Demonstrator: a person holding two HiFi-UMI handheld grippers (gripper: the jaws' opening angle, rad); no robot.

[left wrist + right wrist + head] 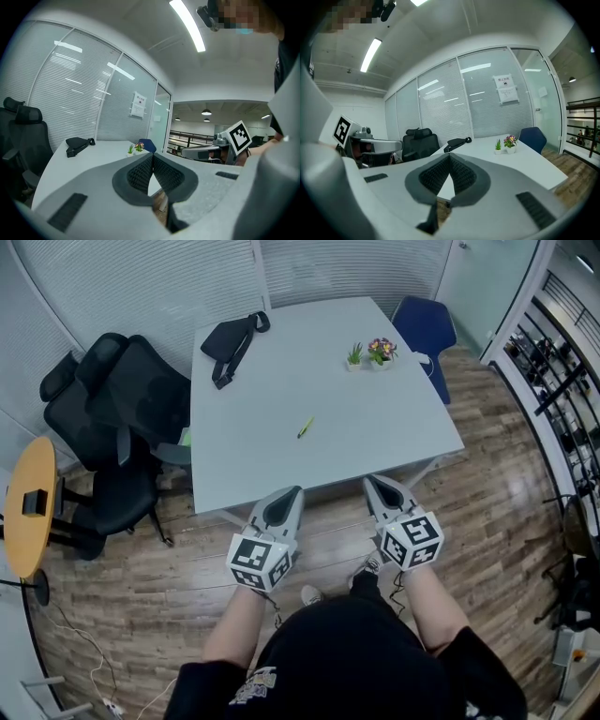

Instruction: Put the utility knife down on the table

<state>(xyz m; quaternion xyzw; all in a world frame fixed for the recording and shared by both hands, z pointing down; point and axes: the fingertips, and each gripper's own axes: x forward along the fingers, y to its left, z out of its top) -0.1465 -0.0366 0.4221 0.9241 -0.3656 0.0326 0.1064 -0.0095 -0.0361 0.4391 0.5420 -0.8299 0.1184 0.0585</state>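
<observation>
A small yellow-green utility knife (306, 427) lies alone near the middle of the pale grey table (272, 465) in the head view. Both grippers hang short of the table's near edge, over the wooden floor. My left gripper (291, 491) is shut with nothing between its jaws; its ribbed pads (140, 174) meet at the tip. My right gripper (372, 482) is likewise shut and empty, its pads (459, 173) pressed together. The knife does not show in either gripper view.
A black pouch (234, 338) lies at the table's far left corner, and two small potted plants (370, 353) stand at the far right. Black office chairs (122, 418) crowd the left side. A blue chair (427, 329) sits behind the table. A round wooden side table (28, 507) is at far left.
</observation>
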